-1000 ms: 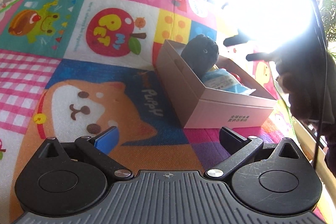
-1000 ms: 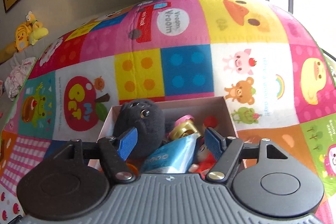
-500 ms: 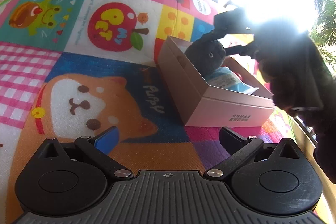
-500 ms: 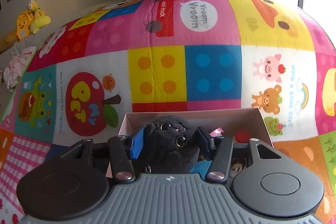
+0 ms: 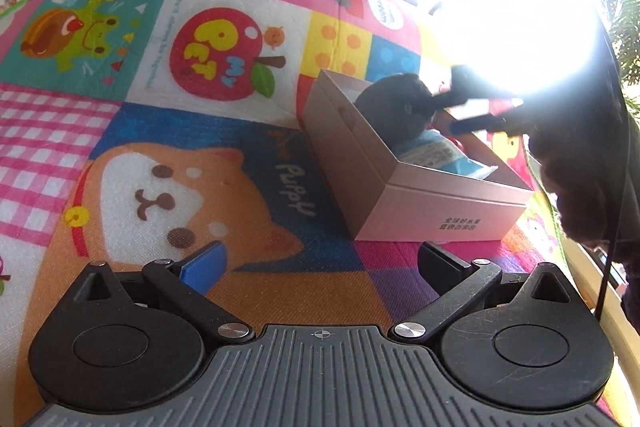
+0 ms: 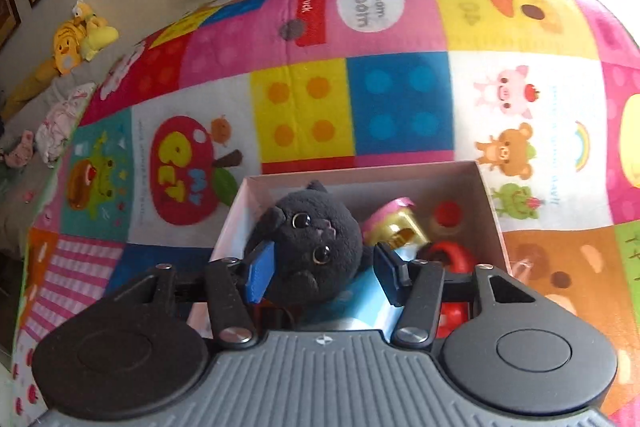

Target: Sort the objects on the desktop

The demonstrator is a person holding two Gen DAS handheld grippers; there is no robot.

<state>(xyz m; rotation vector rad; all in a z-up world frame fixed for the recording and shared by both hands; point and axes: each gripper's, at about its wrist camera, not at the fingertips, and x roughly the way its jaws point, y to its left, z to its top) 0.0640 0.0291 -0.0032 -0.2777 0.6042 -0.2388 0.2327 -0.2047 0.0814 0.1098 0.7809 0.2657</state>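
A black plush cat sits in a pale cardboard box on the colourful play mat. My right gripper is over the box with its blue pads on either side of the cat; the left pad touches it, the right pad stands slightly apart, so it is open. In the left wrist view the box, the cat and the right gripper sit at the right. My left gripper is open and empty above the mat, short of the box.
The box also holds a blue packet, a gold and pink item and red pieces. Plush toys lie beyond the mat's far left edge. Strong window glare fills the upper right.
My right gripper closed around the cat half a second ago, and has now opened and pulled back a little, leaving the cat tilted in the box. My left gripper barely moved.
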